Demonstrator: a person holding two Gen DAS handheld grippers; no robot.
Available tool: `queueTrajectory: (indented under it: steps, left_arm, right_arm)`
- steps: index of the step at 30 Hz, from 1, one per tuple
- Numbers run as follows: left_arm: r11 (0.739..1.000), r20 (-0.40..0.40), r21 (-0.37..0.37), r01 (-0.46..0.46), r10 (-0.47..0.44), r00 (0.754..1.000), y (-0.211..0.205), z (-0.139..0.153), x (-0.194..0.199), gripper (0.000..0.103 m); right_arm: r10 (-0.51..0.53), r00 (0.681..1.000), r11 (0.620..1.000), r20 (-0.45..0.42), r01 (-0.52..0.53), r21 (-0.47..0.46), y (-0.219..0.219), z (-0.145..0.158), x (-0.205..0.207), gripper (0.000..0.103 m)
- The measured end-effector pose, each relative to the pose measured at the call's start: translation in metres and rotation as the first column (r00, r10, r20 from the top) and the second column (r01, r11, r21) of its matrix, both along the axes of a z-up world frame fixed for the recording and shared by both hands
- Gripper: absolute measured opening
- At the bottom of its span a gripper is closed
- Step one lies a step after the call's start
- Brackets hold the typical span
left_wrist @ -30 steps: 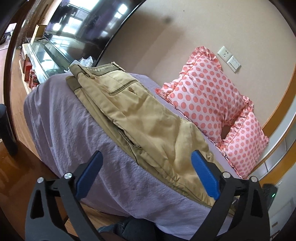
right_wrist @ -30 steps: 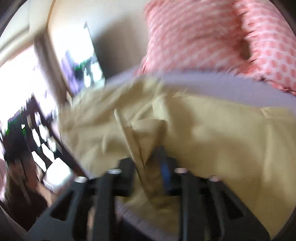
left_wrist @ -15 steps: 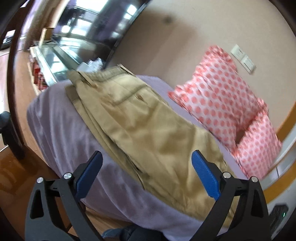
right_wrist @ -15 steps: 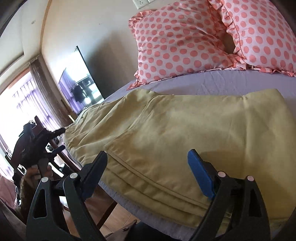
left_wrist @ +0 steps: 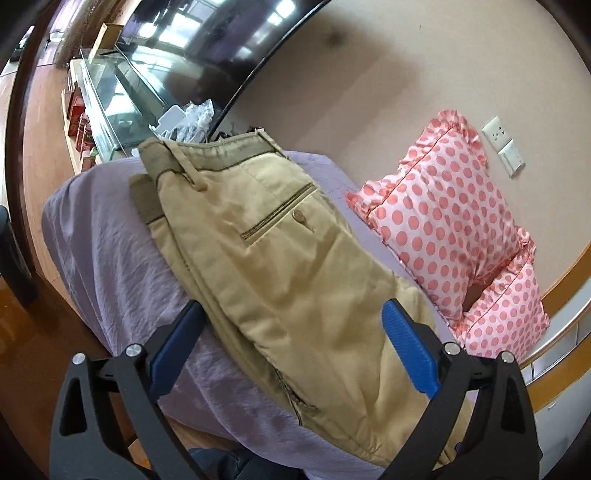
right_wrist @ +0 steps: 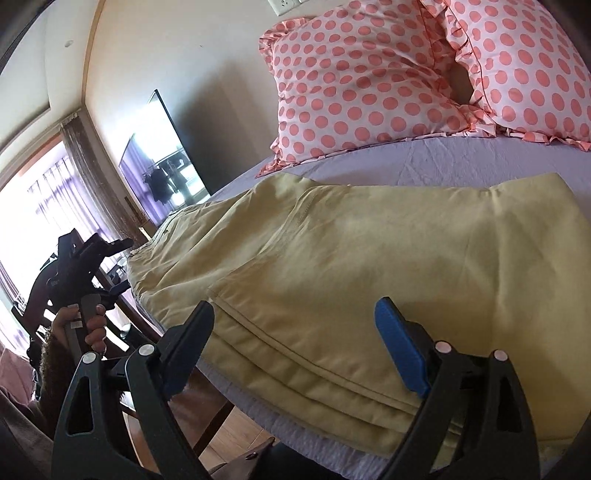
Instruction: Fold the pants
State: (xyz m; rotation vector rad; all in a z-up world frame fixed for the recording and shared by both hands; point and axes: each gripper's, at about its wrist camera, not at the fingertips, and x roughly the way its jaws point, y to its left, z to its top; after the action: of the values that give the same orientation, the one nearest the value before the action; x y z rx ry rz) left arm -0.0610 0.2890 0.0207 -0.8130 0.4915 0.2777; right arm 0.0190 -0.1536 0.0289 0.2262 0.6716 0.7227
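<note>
Left wrist view looks along the left gripper [left_wrist: 291,347], whose two blue-padded fingers [left_wrist: 410,354] stand wide apart with nothing between them, poised above the near side of the pants [left_wrist: 280,273]. The khaki pants lie folded in a long stack on the lilac bed sheet [left_wrist: 107,251], and everything else is placed from them. Their waistband [left_wrist: 221,155], with belt loops, is at the far end of the stack, and a buttoned back pocket [left_wrist: 280,218] faces up just below it. Beyond the far long edge of the pants, two pink polka-dot pillows [left_wrist: 454,221] lean against the beige wall [left_wrist: 406,70]. Past the waistband end stands a glass-topped cabinet [left_wrist: 114,99] under a dark television [left_wrist: 221,33]. From the right wrist view, the right gripper [right_wrist: 295,336] is also spread wide and holds nothing, hovering over the folded hem edge of the pants [right_wrist: 351,273], where several layers of cloth are stacked near the rim of the bed sheet [right_wrist: 424,162]. The same pillows [right_wrist: 369,77] sit beyond the pants here, and off their waistband end a hand [right_wrist: 88,325] grasps the handle of the other gripper [right_wrist: 88,254], which is clear of the cloth.
</note>
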Motion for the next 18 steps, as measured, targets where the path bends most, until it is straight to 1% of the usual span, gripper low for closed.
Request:
queueTrajectory:
  steps: [4,8,9,12,14,15,16,18]
  left_arm:
    - [0.998,0.013,-0.057,-0.025,0.025,1.0,0.002,-0.002,-0.006,0.096]
    - [0.996,0.02,-0.091,-0.019,0.021,1.0,0.005,-0.004,-0.008,0.096]
    - [0.994,0.029,-0.111,-0.011,0.015,0.999,0.005,-0.004,-0.008,0.096]
    - [0.982,0.056,-0.19,0.022,-0.011,0.998,0.005,-0.006,-0.007,0.096]
    - [0.967,0.081,-0.25,0.058,-0.039,0.996,0.004,-0.009,-0.004,0.096]
    - [0.955,0.098,-0.288,0.075,-0.048,0.994,0.004,-0.011,-0.003,0.096]
    - [0.949,0.107,-0.305,0.081,-0.05,0.993,0.005,-0.012,-0.001,0.096]
    - [0.946,0.108,-0.315,0.082,-0.05,0.993,0.009,-0.013,0.003,0.096]
  right_arm:
    - [-0.001,1.0,1.0,0.0,0.001,0.004,-0.001,0.0,0.0,0.091]
    - [-0.003,1.0,1.0,0.0,0.003,0.005,0.0,0.0,0.001,0.092]
    - [-0.003,1.0,1.0,0.0,0.003,0.006,0.0,0.0,0.001,0.092]
    - [-0.003,1.0,1.0,0.001,0.003,0.008,0.0,-0.001,0.002,0.092]
    - [-0.004,1.0,1.0,0.002,0.004,0.009,0.0,-0.001,0.002,0.092]
    - [-0.004,1.0,1.0,0.002,0.004,0.008,0.0,-0.001,0.002,0.092]
    - [-0.004,1.0,1.0,0.002,0.004,0.007,0.001,-0.001,0.002,0.092]
    - [-0.003,1.0,1.0,0.002,0.003,0.008,0.001,-0.001,0.002,0.092]
